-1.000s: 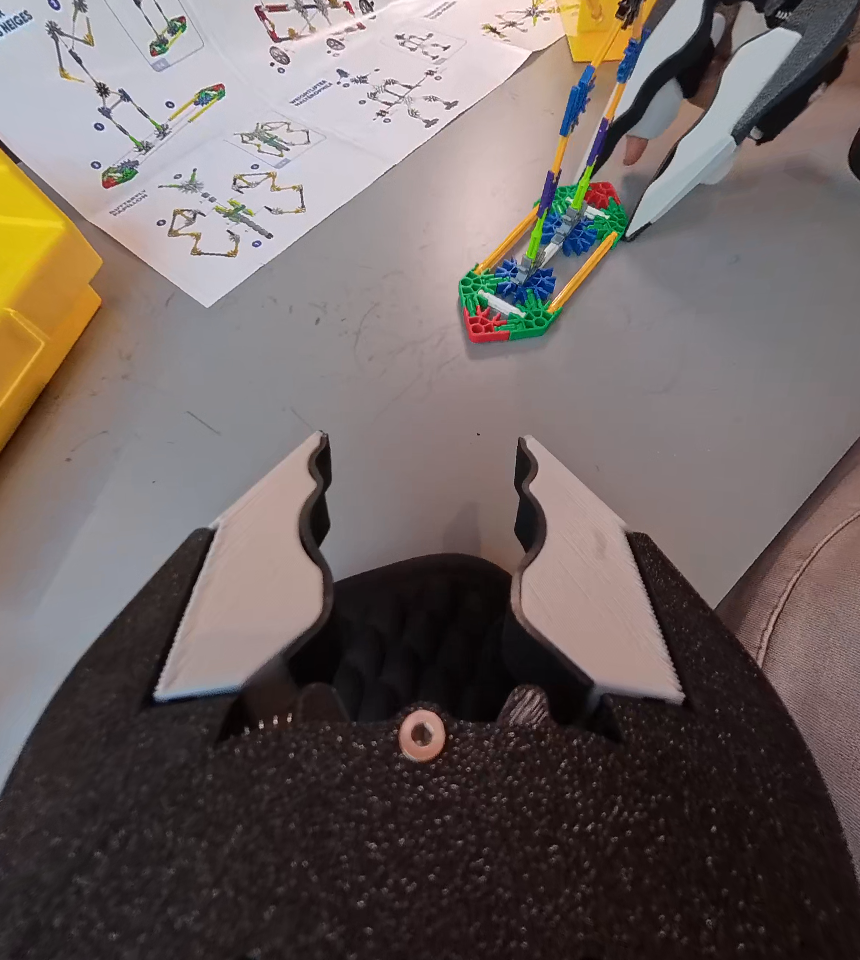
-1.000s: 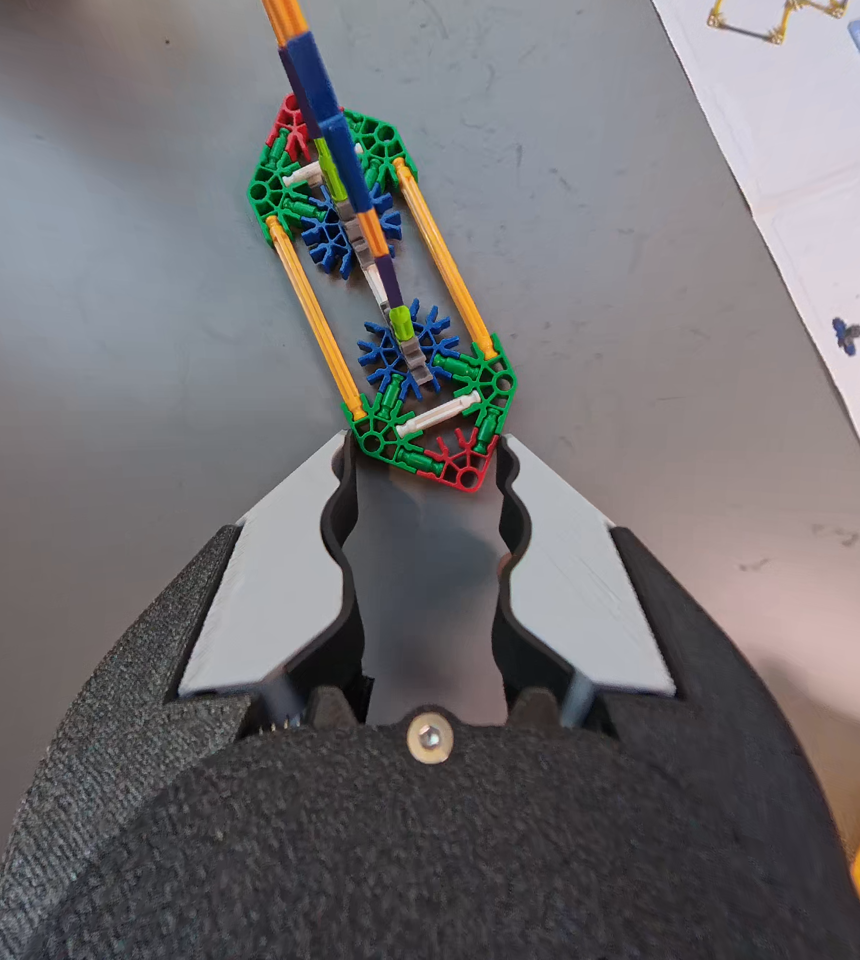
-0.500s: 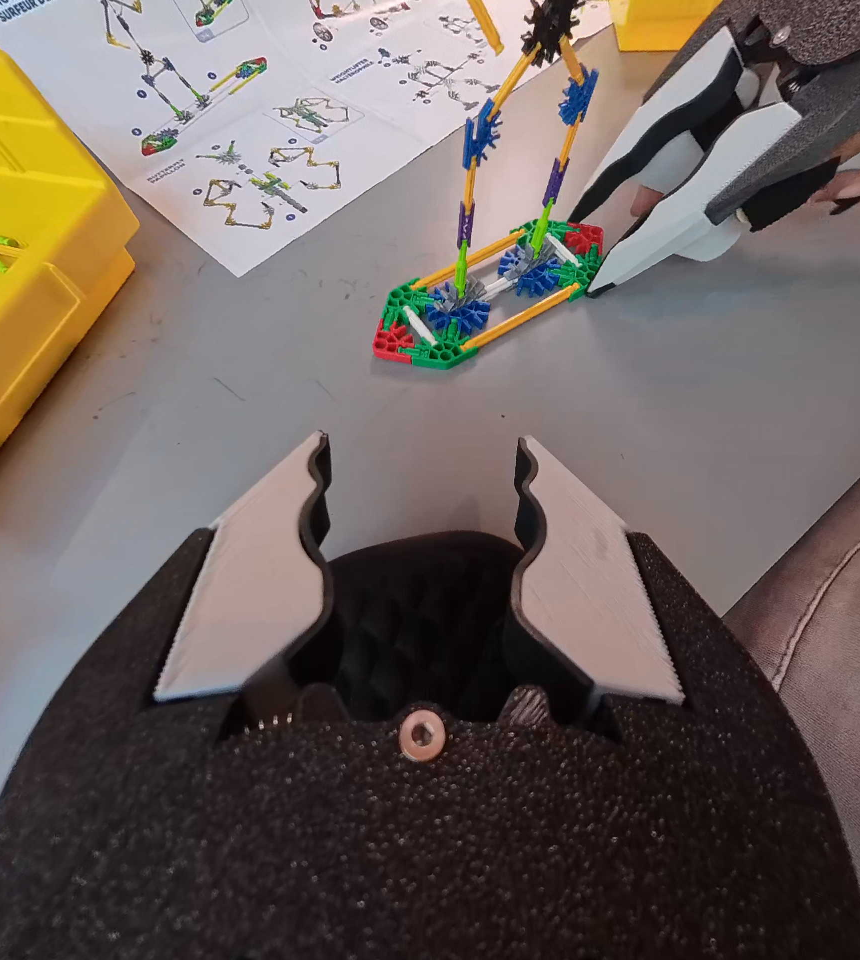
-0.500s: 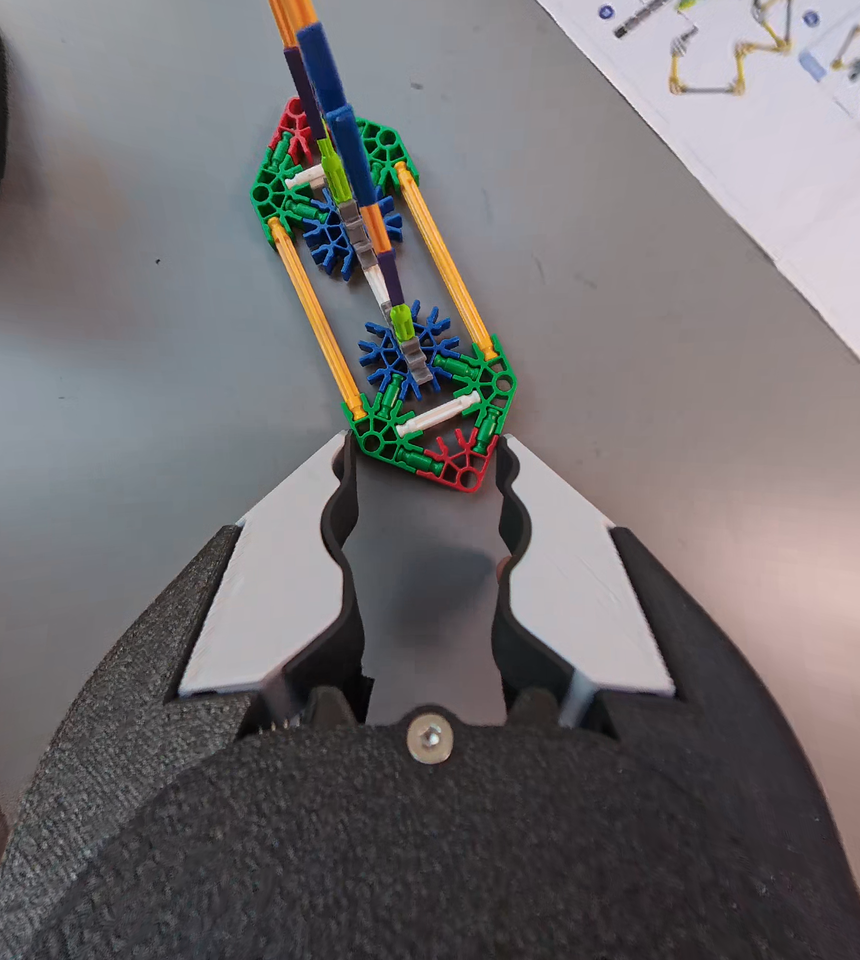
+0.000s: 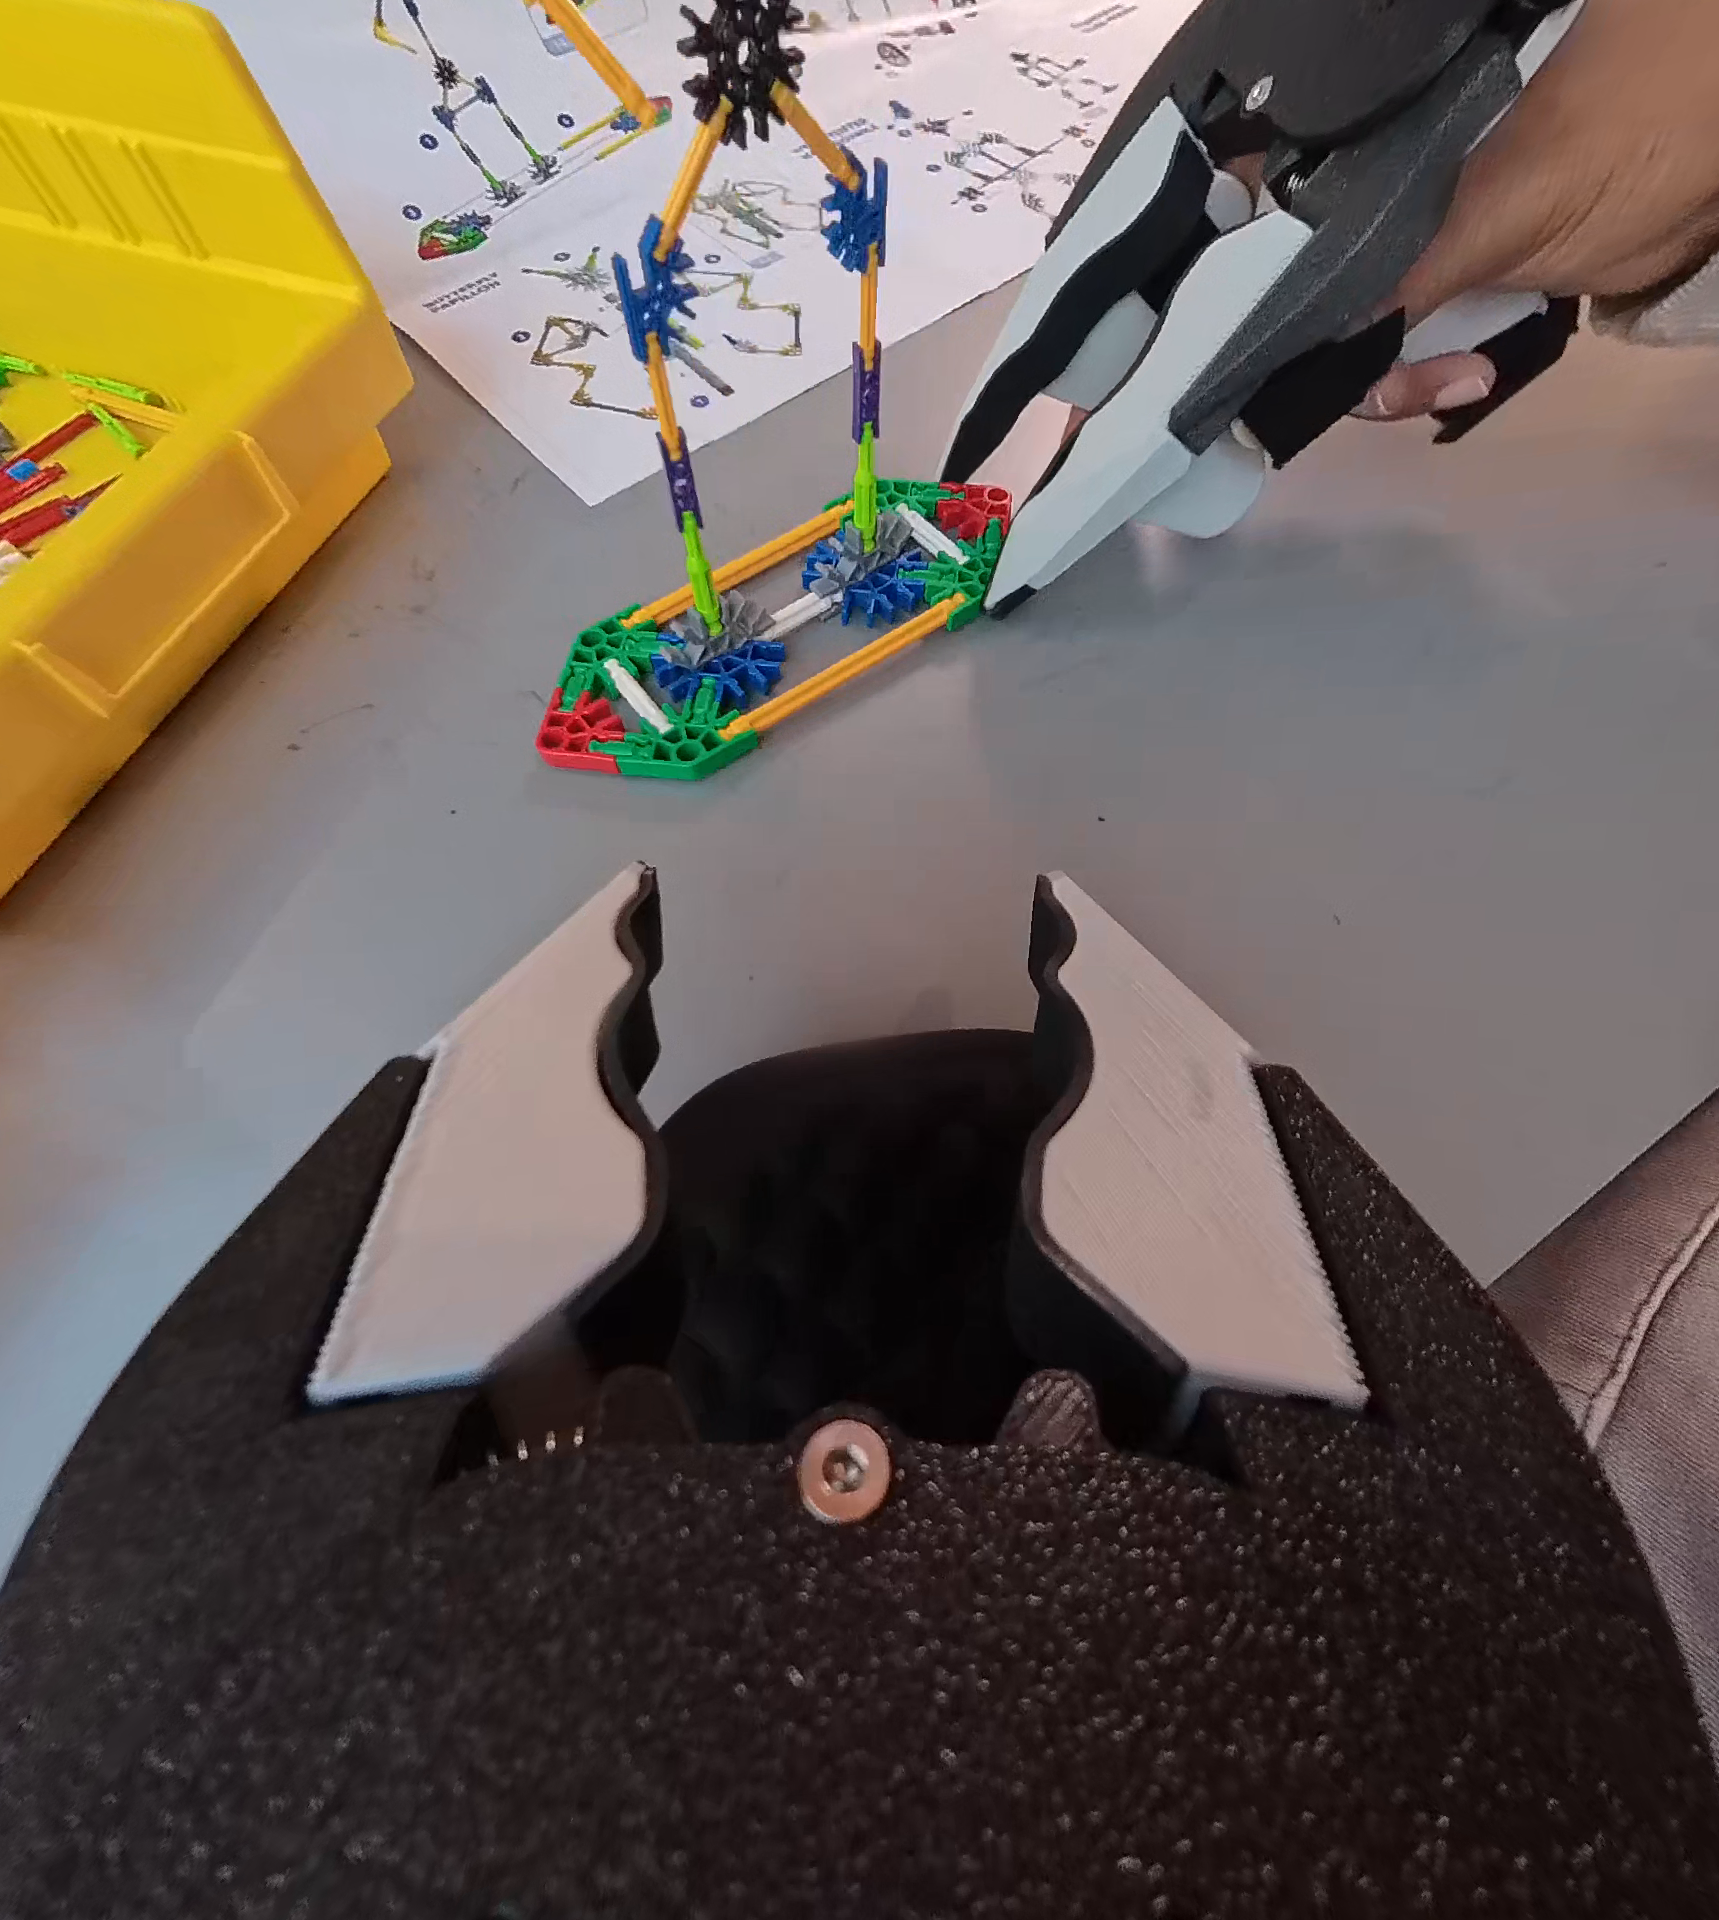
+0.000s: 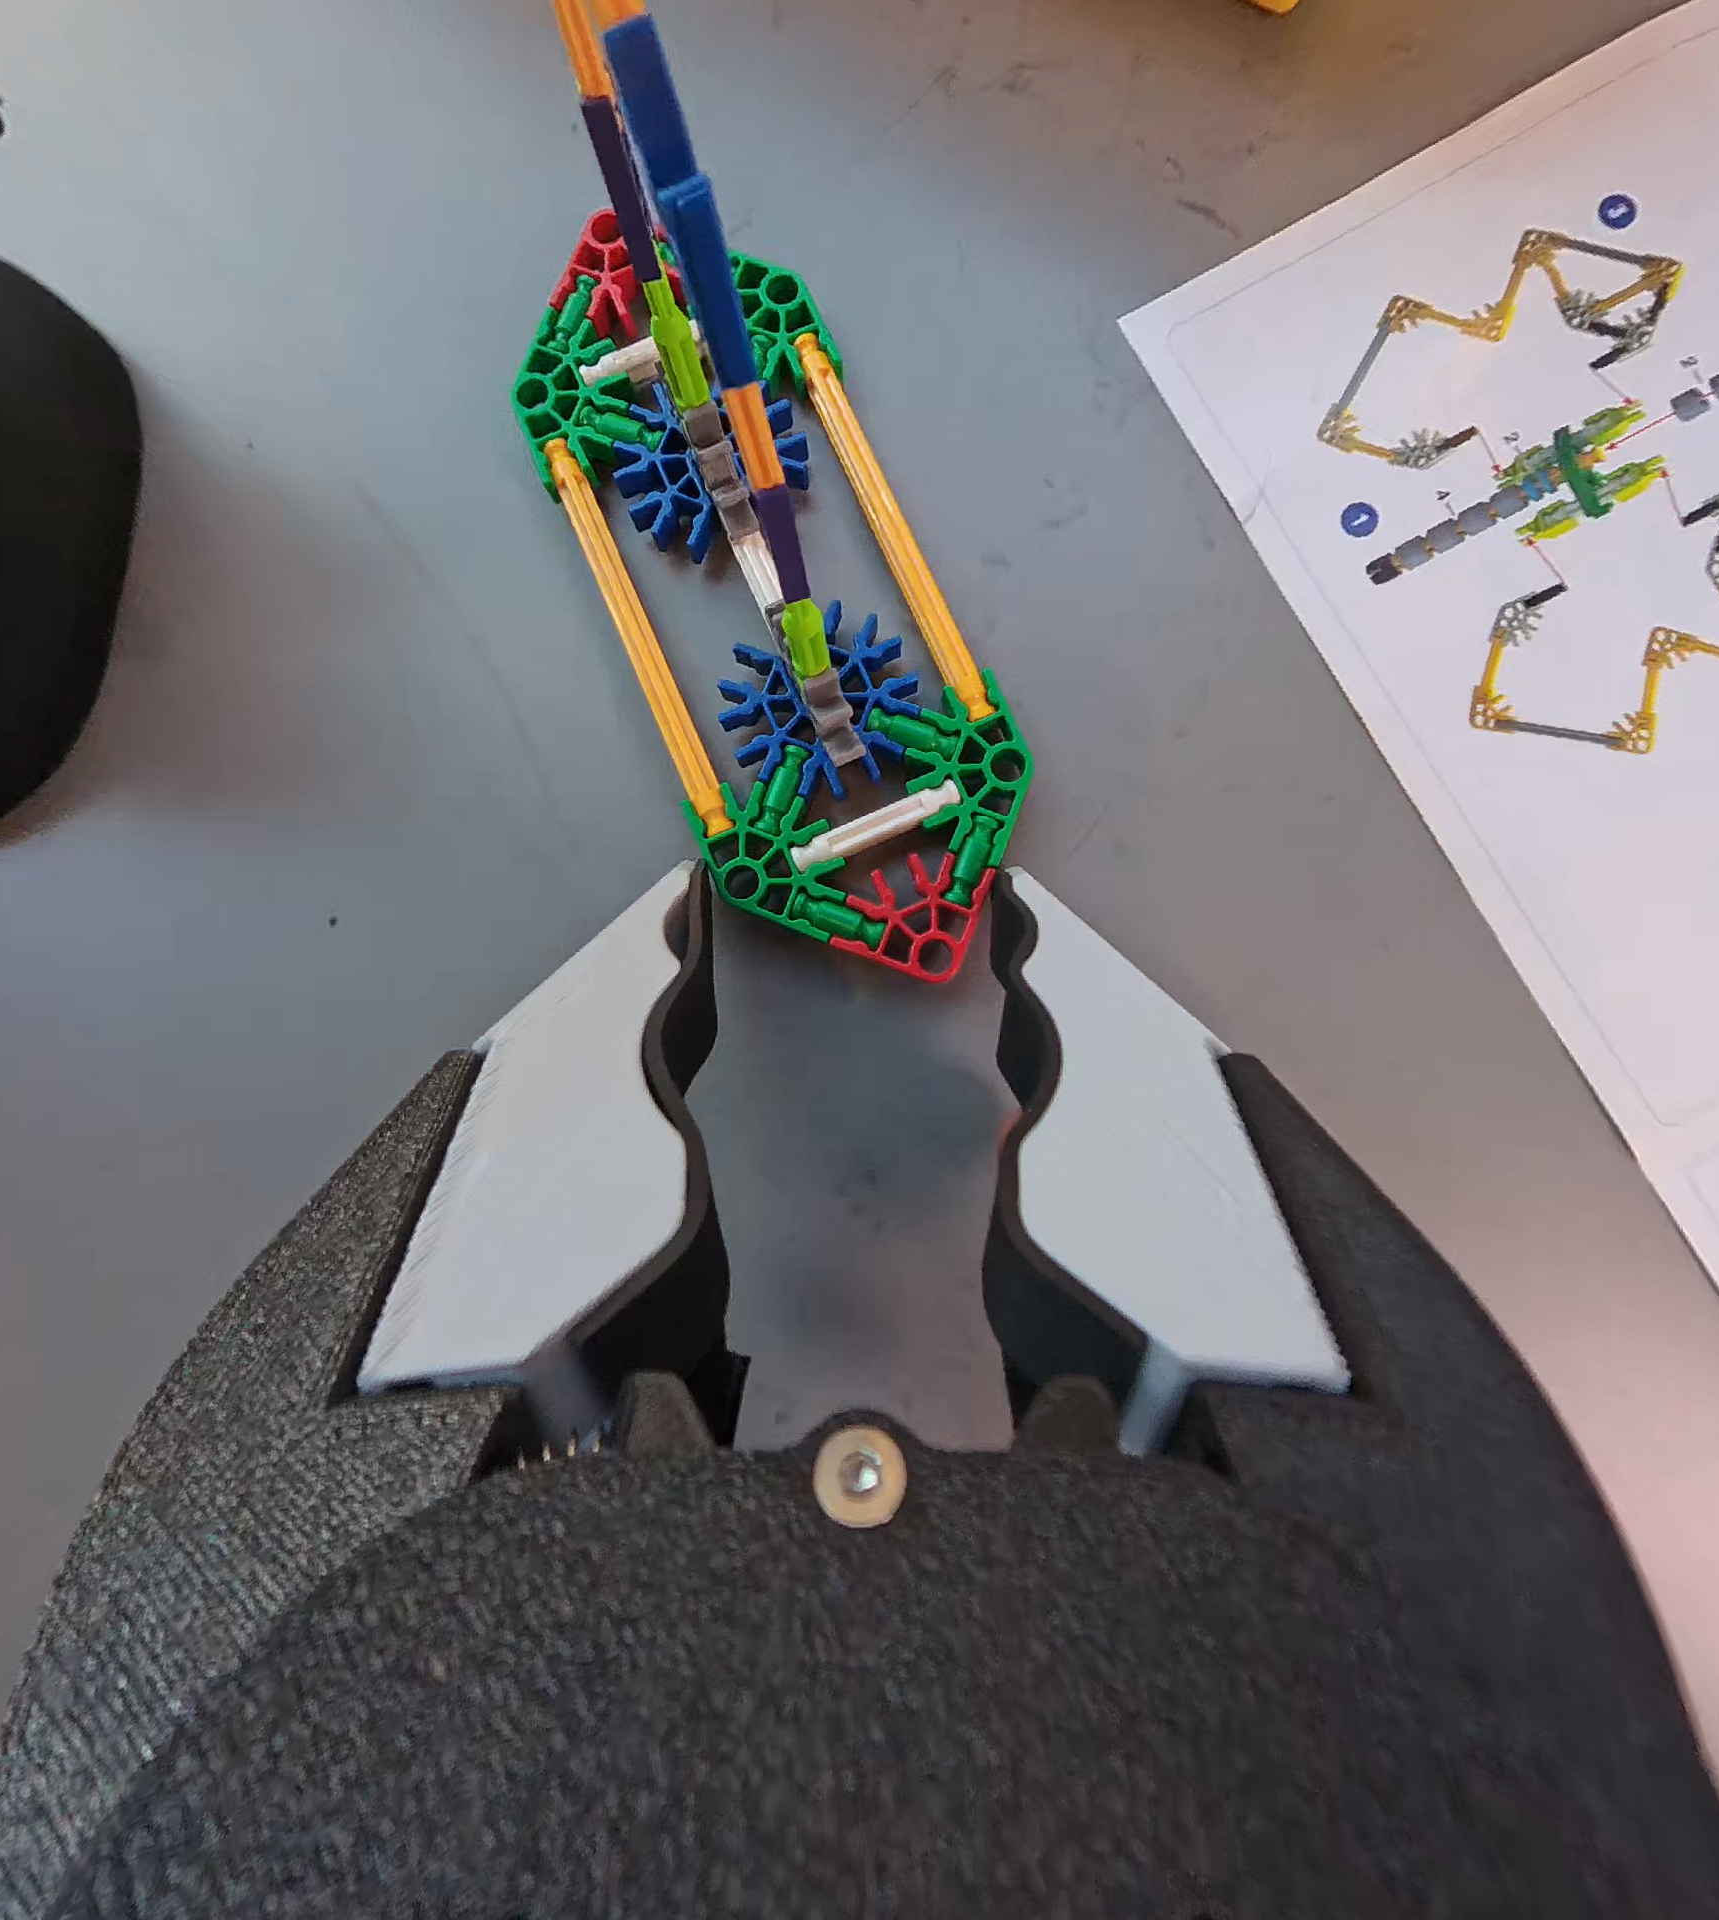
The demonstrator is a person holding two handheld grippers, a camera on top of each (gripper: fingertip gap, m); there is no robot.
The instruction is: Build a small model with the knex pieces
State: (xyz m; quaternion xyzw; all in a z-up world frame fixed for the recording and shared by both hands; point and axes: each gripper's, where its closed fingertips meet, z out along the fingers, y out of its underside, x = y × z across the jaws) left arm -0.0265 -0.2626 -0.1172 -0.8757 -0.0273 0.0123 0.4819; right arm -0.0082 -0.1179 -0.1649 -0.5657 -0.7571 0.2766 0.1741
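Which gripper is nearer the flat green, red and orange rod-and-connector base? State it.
Right. The right gripper straddles the base's red corner, fingertips at its edges. The left gripper hangs open, well short of it.

The right gripper (image 6: 847, 894), fingers (image 6: 564, 1122) spread, brackets the toy model's (image 6: 772, 582) red-and-green end on the grey table (image 6: 211, 935).

Bright, even light in both views; soft shadows under the toy model (image 5: 772, 634) and on the grey table (image 6: 263, 623) between the right gripper (image 6: 847, 894) fingers. Wide-angle bending at edges. Slight blur on the instruction sheet (image 6: 1561, 727), far right.
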